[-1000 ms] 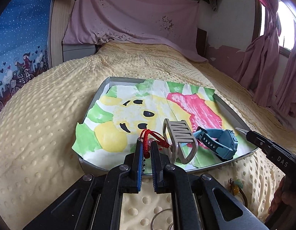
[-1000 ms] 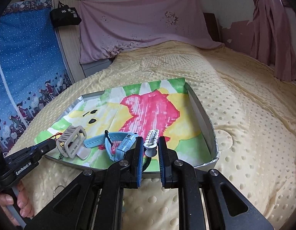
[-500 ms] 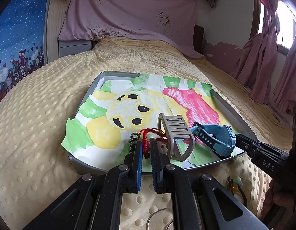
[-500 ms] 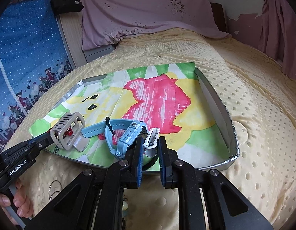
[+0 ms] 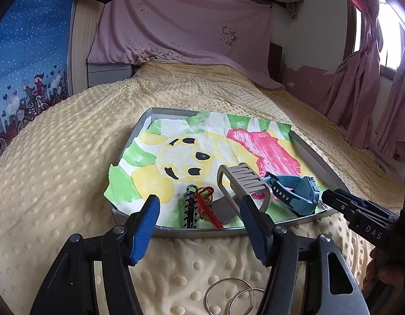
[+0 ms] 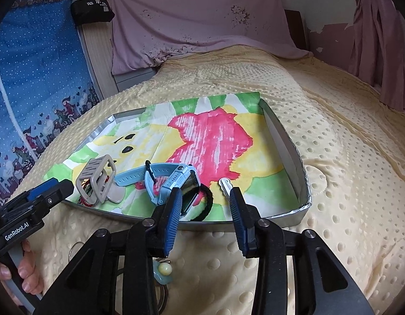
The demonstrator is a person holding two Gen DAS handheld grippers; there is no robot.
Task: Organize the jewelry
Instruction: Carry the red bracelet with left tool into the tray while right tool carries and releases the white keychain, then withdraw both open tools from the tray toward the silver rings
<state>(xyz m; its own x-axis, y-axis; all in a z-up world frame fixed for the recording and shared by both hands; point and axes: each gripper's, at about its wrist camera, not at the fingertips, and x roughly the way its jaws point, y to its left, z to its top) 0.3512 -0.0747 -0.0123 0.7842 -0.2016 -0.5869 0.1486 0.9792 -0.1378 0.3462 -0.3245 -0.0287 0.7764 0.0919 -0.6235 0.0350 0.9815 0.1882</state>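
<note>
Both claws are spread wide and hold nothing, the left claw [image 5: 198, 210] just before the red-corded bracelet [image 5: 206, 206], the right claw [image 6: 205, 199] beside the white hair clip [image 6: 224, 185]. Both pieces lie at the near edge of the shallow grey tray [image 6: 286, 141] on the yellow dotted bedspread [image 6: 346, 157], alongside a blue smartwatch [image 6: 176, 181] and a beige watch strap [image 5: 241, 181].

The tray [image 5: 139, 128] is looking like dull grey metal, lined with painted paper [image 5: 150, 162]; the blanket [image 5: 58, 157] is showing soft, bumpy cloth.
</note>
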